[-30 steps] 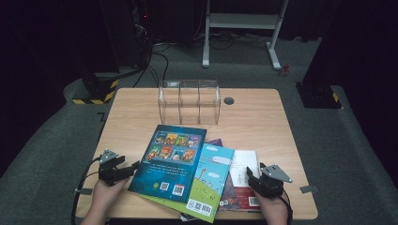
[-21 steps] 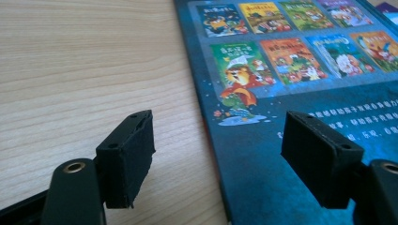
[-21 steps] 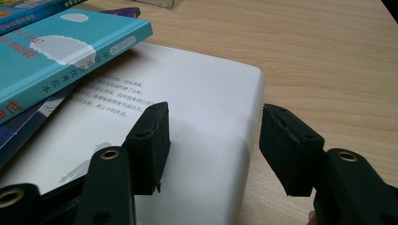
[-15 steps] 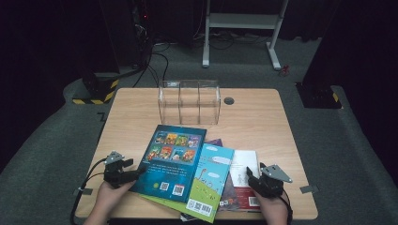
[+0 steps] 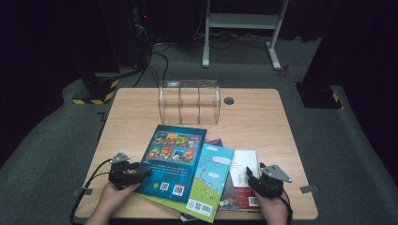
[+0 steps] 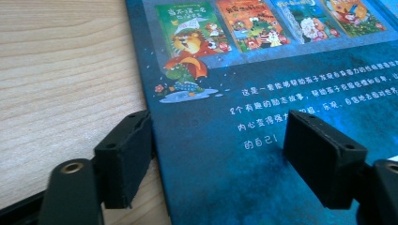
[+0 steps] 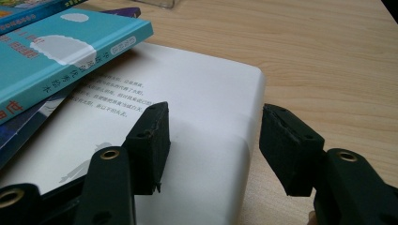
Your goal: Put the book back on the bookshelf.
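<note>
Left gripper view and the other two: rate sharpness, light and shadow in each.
High view: soft and dim, room black around the lit table, clear box faint. Left gripper view: dark blue book sharp, its print readable, claw tips near the lens softer. Right gripper view: bright white book, soft shadow under the teal book, far table blurred.

The blue book at the table's near left edge bore pale Chinese lines on its back cover; "的自己" and "内心变得强大" could be read. Two QR codes sat near its lower edge. The teal book and white book carried Chinese print too small to read.
</note>
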`<state>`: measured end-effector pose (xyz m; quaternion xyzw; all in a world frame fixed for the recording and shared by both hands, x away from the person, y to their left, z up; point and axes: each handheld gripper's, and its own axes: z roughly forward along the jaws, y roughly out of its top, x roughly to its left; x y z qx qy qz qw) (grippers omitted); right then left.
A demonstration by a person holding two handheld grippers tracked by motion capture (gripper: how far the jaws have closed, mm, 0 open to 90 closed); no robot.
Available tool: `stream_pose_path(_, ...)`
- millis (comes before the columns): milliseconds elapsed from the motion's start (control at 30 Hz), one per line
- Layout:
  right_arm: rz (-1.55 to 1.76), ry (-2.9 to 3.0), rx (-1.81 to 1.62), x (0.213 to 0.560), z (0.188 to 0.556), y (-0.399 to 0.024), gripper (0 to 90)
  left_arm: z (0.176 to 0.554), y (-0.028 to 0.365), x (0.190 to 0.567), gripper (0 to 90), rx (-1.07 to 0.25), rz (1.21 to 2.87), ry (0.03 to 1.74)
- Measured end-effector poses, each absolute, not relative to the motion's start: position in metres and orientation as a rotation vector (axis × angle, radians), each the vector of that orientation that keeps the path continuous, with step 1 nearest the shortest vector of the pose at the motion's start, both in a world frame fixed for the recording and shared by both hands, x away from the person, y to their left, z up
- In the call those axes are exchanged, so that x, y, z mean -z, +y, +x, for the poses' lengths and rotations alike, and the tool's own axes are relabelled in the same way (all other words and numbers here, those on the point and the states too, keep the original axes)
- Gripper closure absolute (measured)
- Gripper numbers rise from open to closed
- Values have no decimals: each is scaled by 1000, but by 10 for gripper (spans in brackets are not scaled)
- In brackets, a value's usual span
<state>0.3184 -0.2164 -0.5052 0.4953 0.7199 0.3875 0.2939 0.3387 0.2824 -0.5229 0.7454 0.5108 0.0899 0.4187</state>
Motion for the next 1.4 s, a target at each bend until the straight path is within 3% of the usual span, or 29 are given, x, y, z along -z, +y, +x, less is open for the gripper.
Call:
stream_pose_path(267, 1315, 1918, -1029, 505, 319, -216, 432, 329, 274, 516, 326, -334, 1951, 1172)
stream_pose_path(300, 1316, 1918, -1029, 505, 319, -216, 432, 327, 270, 514, 417, -302, 1952, 1119)
stream_pose_path(467, 1316, 1918, -1030, 505, 319, -216, 432, 322, 250, 509, 335, -321, 2022, 1029)
stream_pose_path(767, 1315, 1922, -1035, 505, 319, -216, 432, 337, 276, 514, 256, -331, 1945, 1230)
stream_pose_path(867, 1314, 1922, -1034, 505, 319, -216, 432, 342, 279, 520, 217, -252, 1905, 1281)
stream_pose_path(1167, 1314, 1922, -1034, 505, 319, -216, 432, 340, 276, 522, 242, -211, 1886, 1256)
stream_pose_path(1400, 1315, 1923, -1033, 505, 319, -216, 432, 332, 263, 518, 261, -288, 1931, 1172)
